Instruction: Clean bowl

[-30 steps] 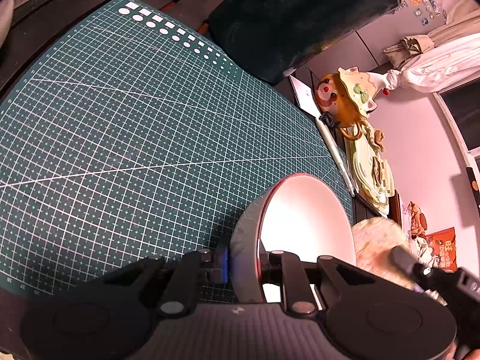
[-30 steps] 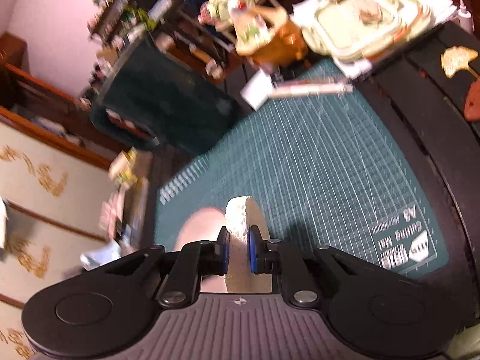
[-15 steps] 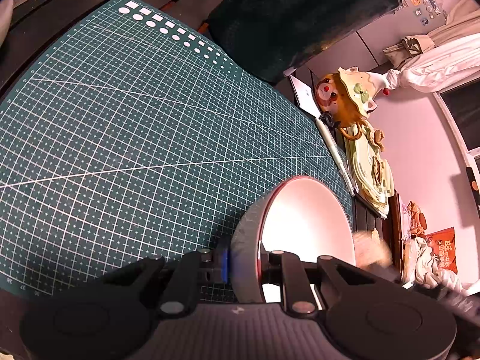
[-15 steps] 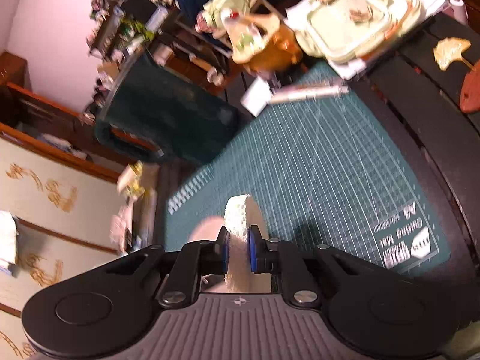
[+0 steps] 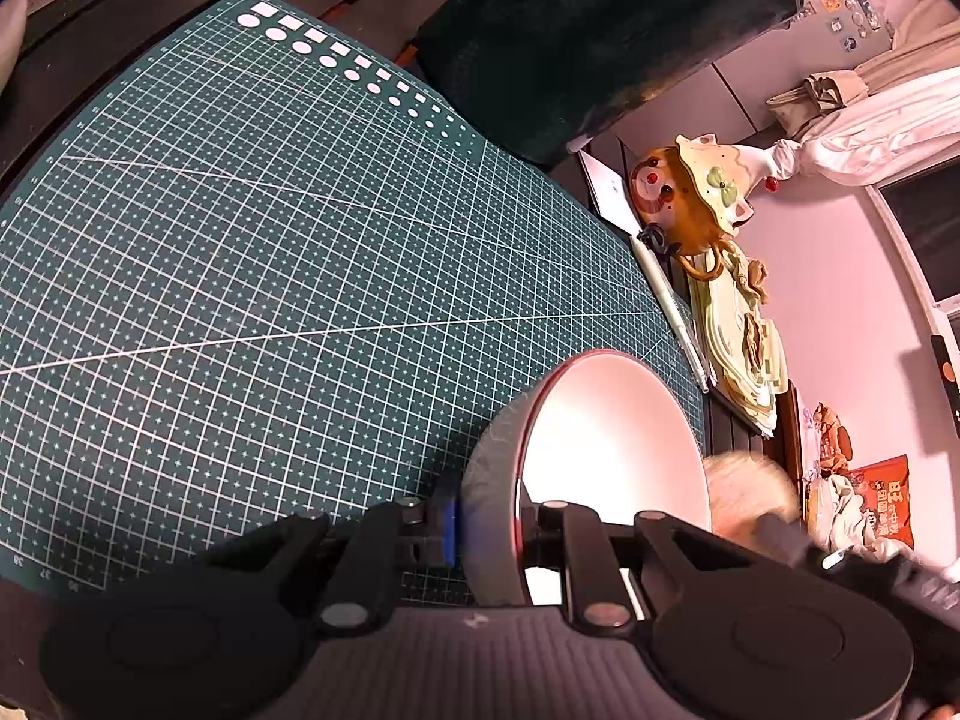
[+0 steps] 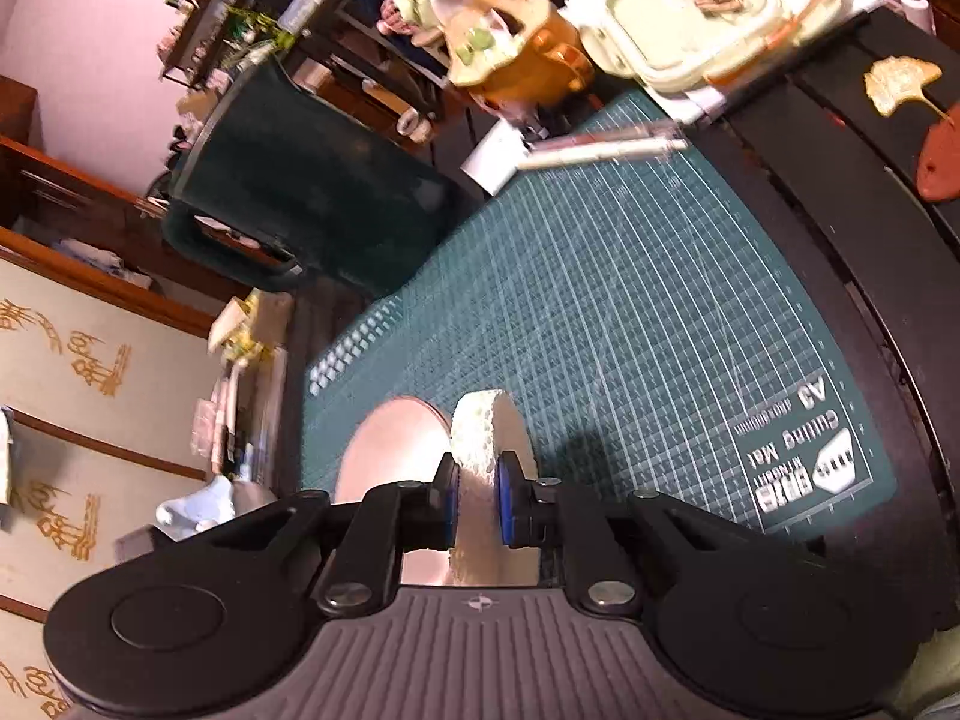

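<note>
Left wrist view shows the left tongs (image 5: 486,531) clamped tight on the wall of the bowl (image 5: 606,450), tipped above the cutting mat (image 5: 270,270), so the right tongs (image 6: 474,495), pinching the sponge (image 6: 477,438), should sweep its pale inside firmly while the bowl is braced.

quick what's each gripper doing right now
Left gripper: shut on the rim of the bowl, which it holds tilted.
Right gripper: shut on the sponge.

A dark green cutting mat (image 5: 270,252) carries a white grid. The round bowl (image 5: 606,450) is pale pink inside, red-rimmed, grey outside. The sponge (image 6: 474,438) is cream-white.
</note>
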